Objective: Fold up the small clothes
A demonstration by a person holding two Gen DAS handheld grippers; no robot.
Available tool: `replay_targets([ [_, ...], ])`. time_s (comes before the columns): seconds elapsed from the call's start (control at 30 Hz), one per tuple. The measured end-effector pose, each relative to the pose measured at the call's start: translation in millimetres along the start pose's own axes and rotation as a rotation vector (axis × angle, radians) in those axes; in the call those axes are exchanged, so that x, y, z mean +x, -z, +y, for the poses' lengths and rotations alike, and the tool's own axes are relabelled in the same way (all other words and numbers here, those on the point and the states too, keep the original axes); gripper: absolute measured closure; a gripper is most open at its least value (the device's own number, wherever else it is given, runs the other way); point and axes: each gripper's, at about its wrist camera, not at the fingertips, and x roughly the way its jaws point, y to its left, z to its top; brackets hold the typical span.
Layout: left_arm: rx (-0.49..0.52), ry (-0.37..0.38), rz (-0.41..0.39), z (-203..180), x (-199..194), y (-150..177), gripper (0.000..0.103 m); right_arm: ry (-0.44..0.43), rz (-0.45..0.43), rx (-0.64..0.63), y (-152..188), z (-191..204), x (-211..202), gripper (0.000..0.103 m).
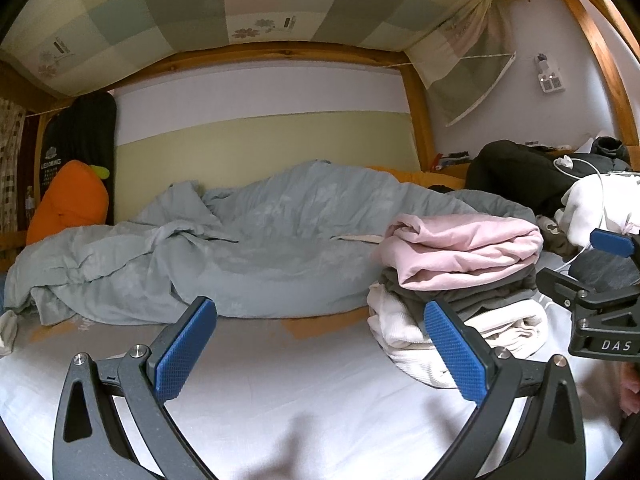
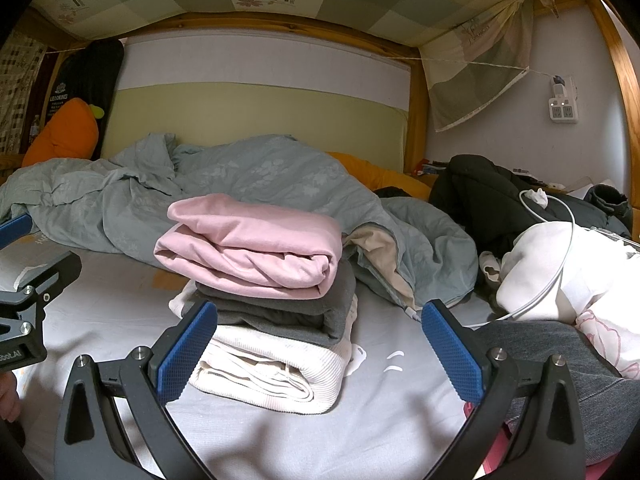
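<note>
Both grippers are held wide apart, with nothing between the blue pads. A folded soft pink cloth (image 2: pixel 256 244) is stacked on a folded dark grey cloth (image 2: pixel 296 312) and a folded white ribbed cloth (image 2: pixel 276 372), just ahead of the right gripper (image 2: pixel 318 354) and to the front right of the left gripper (image 1: pixel 320 348).

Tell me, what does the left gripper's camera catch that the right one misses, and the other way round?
Only the left view shows the bare sheet stretching left of the stack, and the right gripper from outside. Only the right view shows the grey garment lying at lower right. Both share the folded stack with the pink garment on top, the rumpled blue-grey duvet and the carrot plush.
</note>
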Motion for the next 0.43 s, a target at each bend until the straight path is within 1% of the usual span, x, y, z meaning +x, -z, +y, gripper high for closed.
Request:
replay_targets([
  [0.43, 0.0, -0.005, 0.016, 0.9, 2.9, 1.0, 0.0, 0.001, 0.0, 0.001, 0.6, -0.4, 0.0, 0.001],
])
